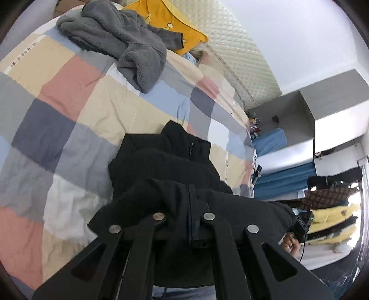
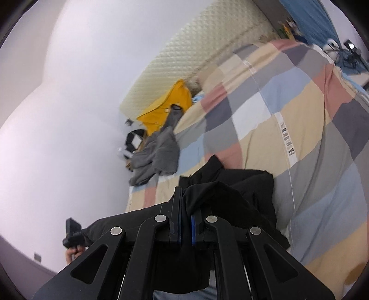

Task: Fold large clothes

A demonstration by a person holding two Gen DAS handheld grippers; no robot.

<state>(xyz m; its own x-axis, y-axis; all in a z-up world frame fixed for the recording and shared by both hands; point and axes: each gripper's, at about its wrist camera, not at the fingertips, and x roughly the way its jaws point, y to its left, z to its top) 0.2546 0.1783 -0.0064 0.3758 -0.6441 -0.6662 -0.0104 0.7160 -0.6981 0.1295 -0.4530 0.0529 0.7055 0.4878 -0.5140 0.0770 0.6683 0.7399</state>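
Note:
A black garment (image 1: pixel 161 166) hangs between both grippers, its far part lying on the checked bed cover (image 1: pixel 69 110). My left gripper (image 1: pixel 189 207) is shut on one edge of it, cloth bunched over the fingertips. My right gripper (image 2: pixel 186 207) is shut on another edge of the same black garment (image 2: pixel 242 191), blue pads pressed on the cloth. The garment is lifted near me and drapes down below both grippers.
A grey fleece garment (image 1: pixel 120 39) lies crumpled at the far side of the bed (image 2: pixel 299 115), with a yellow garment (image 1: pixel 170 20) behind it near the quilted headboard (image 1: pixel 242 53). Shelves and hanging clothes (image 1: pixel 327 203) stand at the right.

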